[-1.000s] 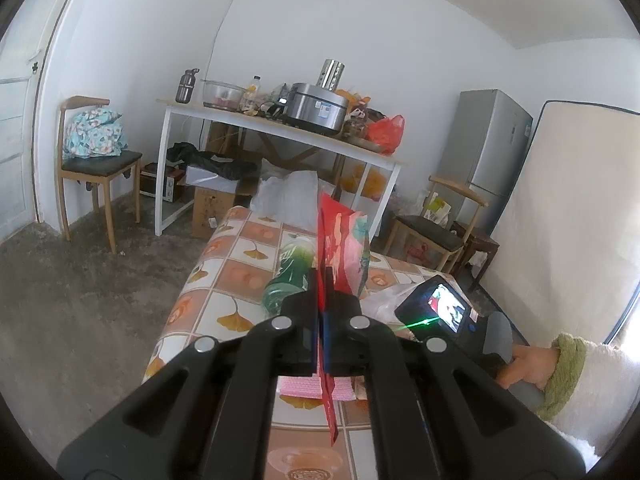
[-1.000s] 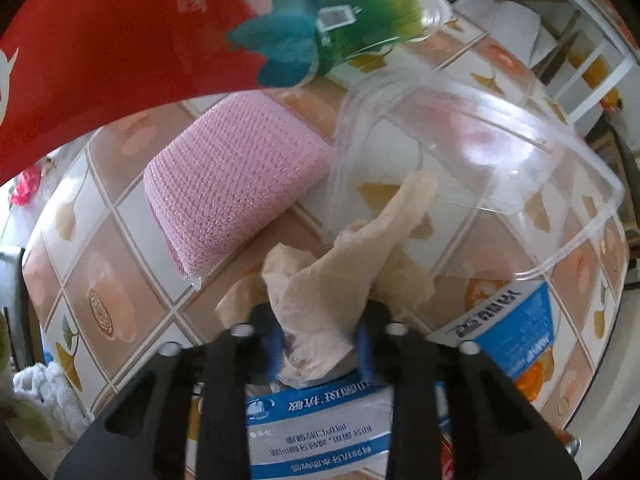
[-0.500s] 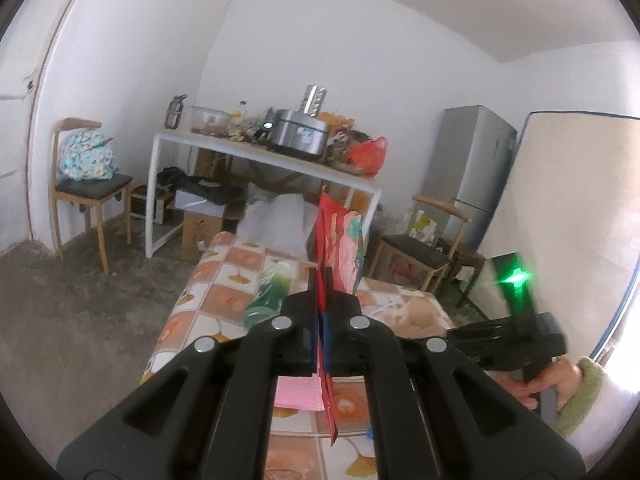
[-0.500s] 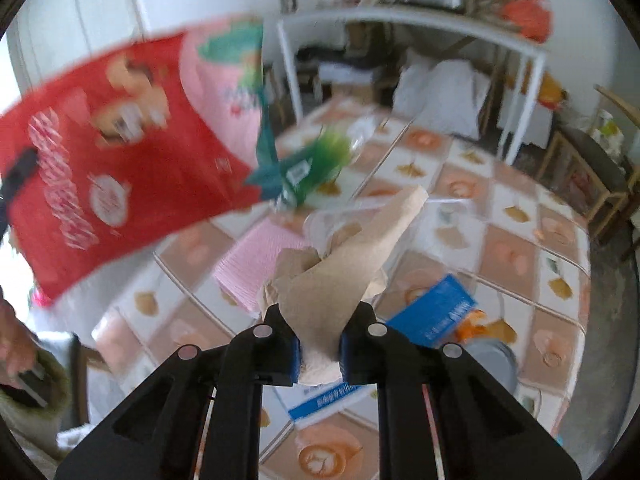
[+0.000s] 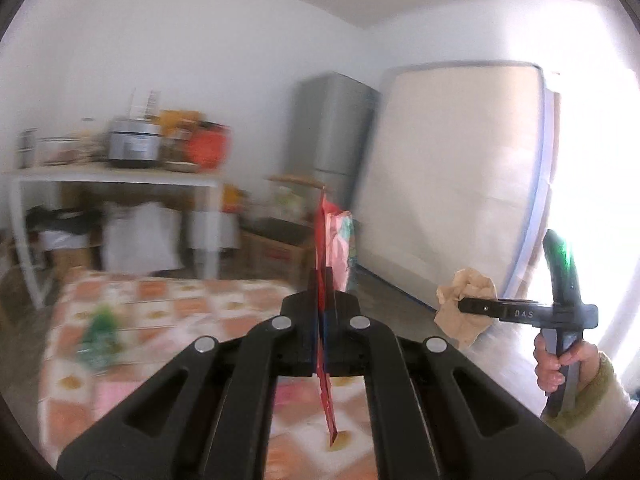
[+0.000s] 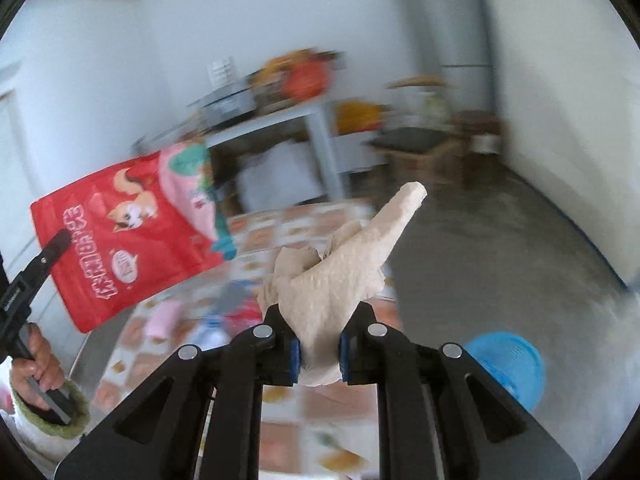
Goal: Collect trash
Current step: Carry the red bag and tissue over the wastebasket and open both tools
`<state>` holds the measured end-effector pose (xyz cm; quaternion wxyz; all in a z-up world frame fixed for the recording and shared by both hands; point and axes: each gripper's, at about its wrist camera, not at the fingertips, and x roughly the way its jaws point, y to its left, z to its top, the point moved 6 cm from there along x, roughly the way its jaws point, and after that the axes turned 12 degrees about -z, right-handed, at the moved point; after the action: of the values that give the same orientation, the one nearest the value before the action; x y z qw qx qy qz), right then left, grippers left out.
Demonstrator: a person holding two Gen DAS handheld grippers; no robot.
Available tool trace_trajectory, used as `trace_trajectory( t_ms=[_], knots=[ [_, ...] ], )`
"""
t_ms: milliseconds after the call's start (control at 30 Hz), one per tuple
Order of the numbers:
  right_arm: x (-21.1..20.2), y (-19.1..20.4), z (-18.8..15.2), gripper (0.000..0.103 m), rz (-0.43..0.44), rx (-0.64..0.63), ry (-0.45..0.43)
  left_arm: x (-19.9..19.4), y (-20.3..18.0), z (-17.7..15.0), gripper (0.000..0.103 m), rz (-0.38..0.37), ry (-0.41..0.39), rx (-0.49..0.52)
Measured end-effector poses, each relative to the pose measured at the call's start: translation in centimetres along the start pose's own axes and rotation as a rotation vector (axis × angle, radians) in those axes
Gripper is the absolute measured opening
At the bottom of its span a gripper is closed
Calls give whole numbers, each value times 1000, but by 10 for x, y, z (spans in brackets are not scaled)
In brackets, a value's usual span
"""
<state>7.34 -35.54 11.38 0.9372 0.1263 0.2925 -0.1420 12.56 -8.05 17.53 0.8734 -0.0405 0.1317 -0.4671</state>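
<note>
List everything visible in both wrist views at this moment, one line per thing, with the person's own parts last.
snack bag: 1, red, clamped in left gripper, held in the air
crumpled paper: 1, beige, clamped in right gripper
low table: 1, orange-and-white tiled cloth, below both grippers
green bottle: 1, lying on low table, blurred
basket: 1, blue, on floor right of low table
white table: 1, by back wall, cluttered with a cooker and bags
fridge: 1, grey, in corner
mattress: 1, pale, leaning on wall
chair: 1, wooden, near fridge
left gripper: black, shut on snack bag
right gripper: black, shut on crumpled paper
hands: 2, in green-cuffed sleeves
</note>
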Motion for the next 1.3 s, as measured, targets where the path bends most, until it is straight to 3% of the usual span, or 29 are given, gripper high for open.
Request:
trace_trajectory(
  t_ms=[167, 267, 367, 567, 700, 900, 1067, 1100, 1133, 1200, 1300],
  knots=[
    [-9, -112, -52, 14, -154, 188, 65, 107, -78, -24, 0, -175, 183, 34],
    [4, -156, -87, 14, -196, 285, 131, 166, -112, -48, 0, -227, 302, 45],
    [29, -194, -121, 14, -212, 388, 205, 240, -138, -92, 0, -263, 480, 20],
    [106, -250, -173, 14, -199, 566, 344, 356, -145, -190, 0, -256, 822, -114],
    [171, -275, -200, 14, -175, 663, 426, 418, -134, -241, 0, -203, 956, -156],
    [247, -296, -223, 14, -194, 718, 528, 492, -128, -298, 0, -131, 1084, -145],
    [292, -316, -228, 18, -217, 717, 561, 536, -117, -320, 2, -99, 1102, -134],
    [303, -321, -230, 24, -229, 714, 566, 543, -118, -323, 11, -103, 1097, -141],
    [314, -325, -233, 30, -243, 705, 575, 541, -115, -324, 28, -104, 1102, -142],
    [333, -334, -244, 53, -290, 687, 595, 542, -112, -326, 45, -101, 1113, -145],
    [345, -345, -261, 54, -340, 681, 642, 539, -111, -321, 46, -113, 1103, -155]
  ],
)
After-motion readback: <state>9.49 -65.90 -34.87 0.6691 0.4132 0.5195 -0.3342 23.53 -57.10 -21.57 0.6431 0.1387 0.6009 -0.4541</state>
